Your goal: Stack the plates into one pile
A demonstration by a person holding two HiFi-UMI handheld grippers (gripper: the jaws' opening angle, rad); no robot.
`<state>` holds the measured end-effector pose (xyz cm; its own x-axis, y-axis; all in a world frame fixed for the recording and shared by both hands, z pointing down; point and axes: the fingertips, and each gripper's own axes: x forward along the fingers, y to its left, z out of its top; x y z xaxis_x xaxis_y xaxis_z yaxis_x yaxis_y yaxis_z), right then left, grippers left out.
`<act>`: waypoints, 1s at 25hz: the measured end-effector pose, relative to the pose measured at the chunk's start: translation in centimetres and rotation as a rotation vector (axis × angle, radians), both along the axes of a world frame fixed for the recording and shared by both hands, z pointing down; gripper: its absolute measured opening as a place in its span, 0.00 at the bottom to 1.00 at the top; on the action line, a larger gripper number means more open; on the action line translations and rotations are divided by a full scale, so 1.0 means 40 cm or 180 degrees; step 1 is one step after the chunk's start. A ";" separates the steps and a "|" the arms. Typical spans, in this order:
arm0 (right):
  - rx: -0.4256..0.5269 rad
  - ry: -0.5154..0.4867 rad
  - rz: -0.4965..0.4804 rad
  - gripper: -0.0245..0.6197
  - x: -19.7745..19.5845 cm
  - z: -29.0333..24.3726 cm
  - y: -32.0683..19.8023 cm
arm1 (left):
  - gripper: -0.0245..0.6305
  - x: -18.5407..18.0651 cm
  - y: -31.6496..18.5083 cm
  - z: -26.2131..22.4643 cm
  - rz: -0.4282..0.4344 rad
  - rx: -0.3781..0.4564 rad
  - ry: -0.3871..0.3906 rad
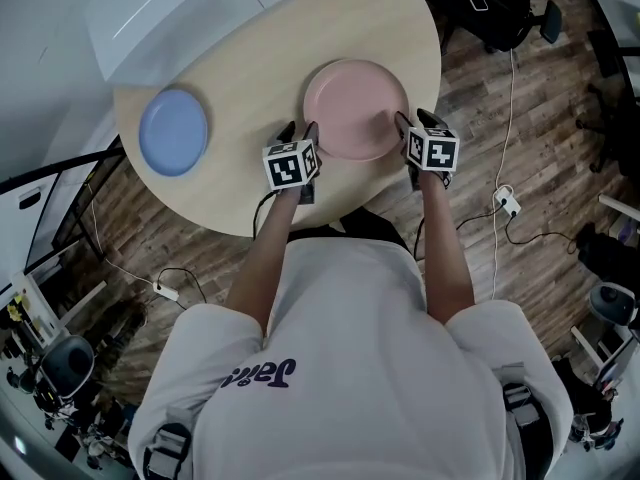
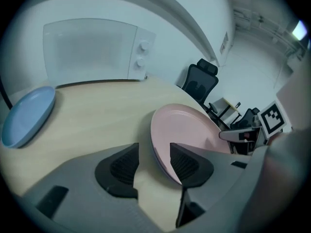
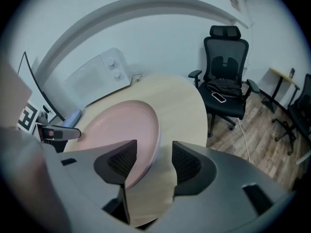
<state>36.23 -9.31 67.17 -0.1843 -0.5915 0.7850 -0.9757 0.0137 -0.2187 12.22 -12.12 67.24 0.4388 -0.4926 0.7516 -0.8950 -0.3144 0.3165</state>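
Observation:
A pink plate lies on the round wooden table, and a blue plate sits apart at the table's left. My left gripper is at the pink plate's near left rim and my right gripper at its right rim. In the left gripper view the pink plate has its rim between the open jaws of the left gripper, and the pads do not press on it. The right gripper likewise straddles the rim of the pink plate, open. A lilac edge shows under the rim.
A white microwave stands at the table's far left, behind the blue plate. A black office chair stands beyond the table's right edge. Cables and a power strip lie on the wooden floor.

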 end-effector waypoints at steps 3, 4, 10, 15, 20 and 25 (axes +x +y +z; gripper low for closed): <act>0.0021 -0.0225 0.0130 0.38 -0.012 0.020 0.016 | 0.33 0.010 -0.003 0.003 -0.0115 -0.0113 0.0309; 0.0040 -0.0291 0.0175 0.38 -0.015 0.025 0.022 | 0.33 0.015 -0.003 0.000 -0.0149 -0.0134 0.0399; 0.0124 -0.0716 0.0425 0.37 -0.049 0.052 0.047 | 0.32 0.015 0.018 0.032 -0.0221 -0.0248 0.0398; 0.0088 -0.0759 0.0423 0.25 -0.059 0.069 0.076 | 0.19 0.024 0.042 0.057 -0.0304 -0.0295 0.0428; -0.0020 -0.0714 0.0369 0.24 -0.075 0.069 0.092 | 0.18 0.006 0.072 0.046 -0.0478 -0.0306 0.0376; 0.0031 -0.0771 0.0286 0.23 -0.099 0.039 0.115 | 0.18 -0.024 0.128 0.003 -0.0621 -0.0232 0.0419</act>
